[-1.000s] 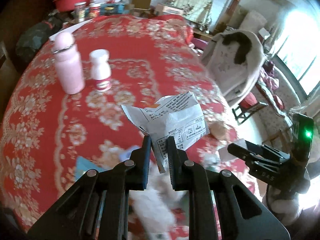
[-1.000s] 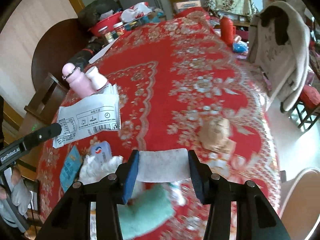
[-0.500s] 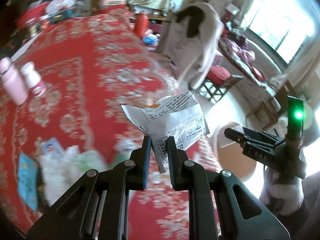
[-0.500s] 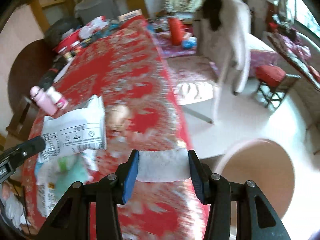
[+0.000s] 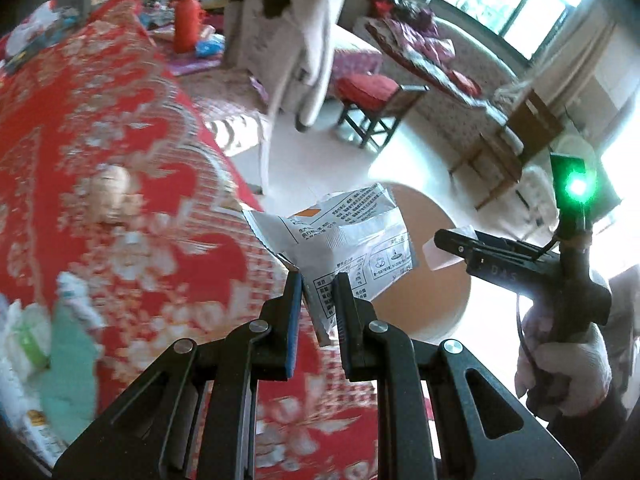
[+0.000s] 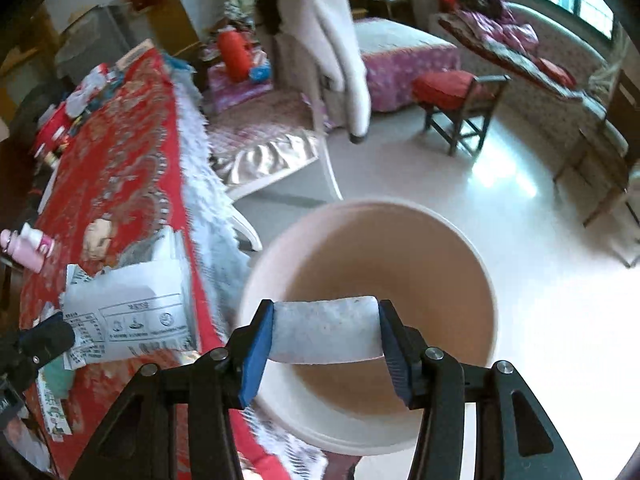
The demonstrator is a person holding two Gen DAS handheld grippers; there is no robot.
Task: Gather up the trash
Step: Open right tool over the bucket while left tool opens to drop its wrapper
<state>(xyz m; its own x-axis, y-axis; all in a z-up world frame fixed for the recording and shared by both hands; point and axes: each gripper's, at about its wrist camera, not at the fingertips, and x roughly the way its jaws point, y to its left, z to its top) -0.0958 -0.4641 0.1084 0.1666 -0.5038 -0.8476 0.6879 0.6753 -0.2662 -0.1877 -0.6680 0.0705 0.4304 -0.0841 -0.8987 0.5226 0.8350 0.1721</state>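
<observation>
My left gripper is shut on a white printed wrapper and holds it in the air at the table's edge; the wrapper also shows in the right wrist view. My right gripper is shut on a curved white piece of trash and holds it above the open round pink bin on the floor. In the left wrist view the right gripper shows at the right, over the bin.
The table has a red floral cloth with more trash at its near left: white tissues and a green packet. A crumpled brown wad and pink bottles stand on it. A red stool and draped chair stand beyond.
Both grippers have swung right, off the table toward the floor. The bin has come under my right gripper. Both still hold their trash.
</observation>
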